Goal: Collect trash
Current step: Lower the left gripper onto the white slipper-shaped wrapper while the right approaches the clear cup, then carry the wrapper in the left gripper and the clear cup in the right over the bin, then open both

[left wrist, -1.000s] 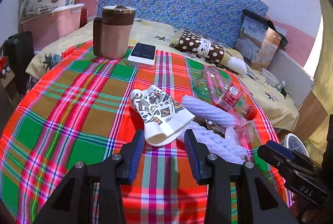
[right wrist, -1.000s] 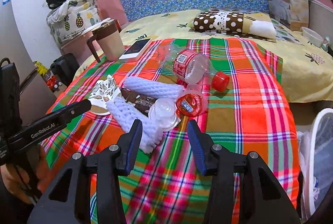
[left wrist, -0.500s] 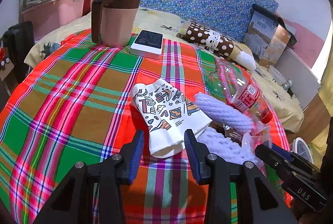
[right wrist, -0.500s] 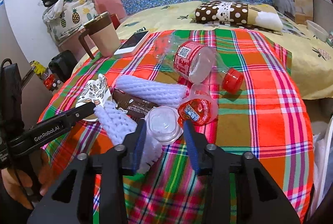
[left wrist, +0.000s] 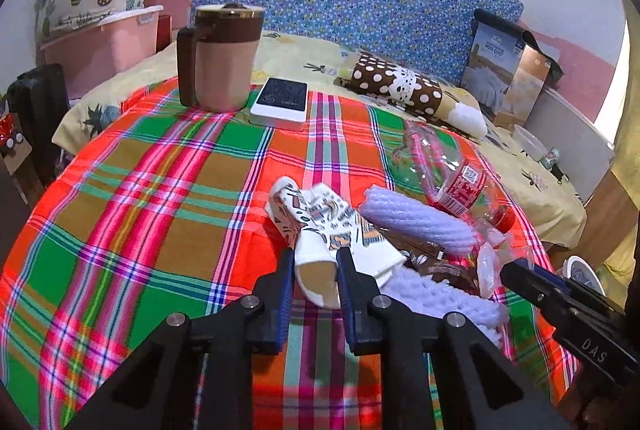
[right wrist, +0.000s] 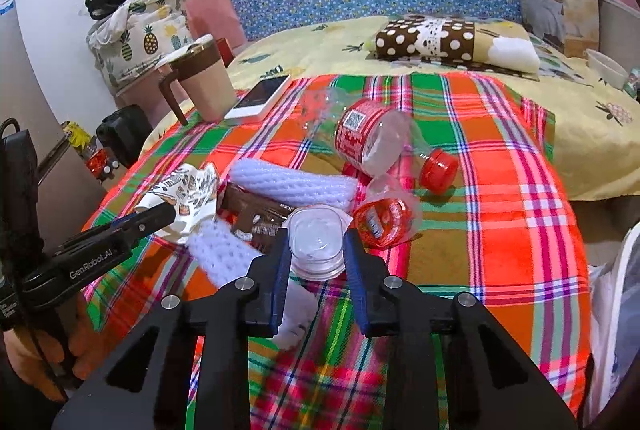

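1. On the plaid tablecloth (left wrist: 160, 198), the litter lies in one cluster: a printed paper cup (left wrist: 320, 226), two white foam net sleeves (left wrist: 416, 218), a brown wrapper (right wrist: 256, 210), a clear plastic cup (right wrist: 318, 242), a small crushed red-labelled cup (right wrist: 380, 218) and a crushed water bottle (right wrist: 368, 142) with a red cap.
2. The left gripper (left wrist: 314, 270) reaches in low and level from the near edge; its blue-padded fingers (left wrist: 285, 286) are clenched on the flattened open end of the printed paper cup, which lies on its side pointing away.
3. The right gripper (right wrist: 316, 250) comes in low from the near side, its fingers (right wrist: 354, 262) pressed against both sides of the clear plastic cup, grasping it.
4. In the right wrist view, the person's left hand (right wrist: 36, 358) is wrapped around the left tool's handle at the lower left.
5. Beyond the litter, a brown-lidded mug (left wrist: 222, 58) stands upright beside a phone (left wrist: 282, 102) at the far edge of the cloth.
6. A white bin with a bag liner (right wrist: 616, 310) shows at the right edge.
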Demonstrator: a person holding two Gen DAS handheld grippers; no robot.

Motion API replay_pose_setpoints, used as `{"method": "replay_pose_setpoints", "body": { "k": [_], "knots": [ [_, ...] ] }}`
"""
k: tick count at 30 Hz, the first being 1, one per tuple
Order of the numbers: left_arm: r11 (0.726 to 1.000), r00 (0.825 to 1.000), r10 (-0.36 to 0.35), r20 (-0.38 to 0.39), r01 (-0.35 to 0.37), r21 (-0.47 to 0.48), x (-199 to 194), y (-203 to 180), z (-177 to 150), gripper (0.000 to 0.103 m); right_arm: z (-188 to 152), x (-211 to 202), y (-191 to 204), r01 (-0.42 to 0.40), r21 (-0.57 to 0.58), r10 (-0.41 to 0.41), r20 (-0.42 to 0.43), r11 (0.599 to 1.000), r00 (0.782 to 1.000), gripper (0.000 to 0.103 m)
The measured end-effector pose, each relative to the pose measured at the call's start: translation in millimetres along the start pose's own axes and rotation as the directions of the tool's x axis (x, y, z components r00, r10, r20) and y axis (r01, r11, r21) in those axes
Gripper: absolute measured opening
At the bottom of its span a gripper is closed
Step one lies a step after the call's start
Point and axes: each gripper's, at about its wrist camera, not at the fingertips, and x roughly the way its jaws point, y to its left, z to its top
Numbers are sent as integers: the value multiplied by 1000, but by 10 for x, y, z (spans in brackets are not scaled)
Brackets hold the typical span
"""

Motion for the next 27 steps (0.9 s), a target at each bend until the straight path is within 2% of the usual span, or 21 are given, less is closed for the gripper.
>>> {"method": "replay_pose_setpoints", "body": {
  "k": [20, 27],
  "knots": [
    [997, 994, -51, 92, 46, 62, -663, -249, -34, 19, -64, -468, -65, 38, 10, -38, 86, 999, 996, 29],
    [990, 992, -110, 56, 104, 99, -717, -541, -207, 19, -226, -647, -182, 78, 39, -81, 87, 996, 993, 29]
  ]
}}
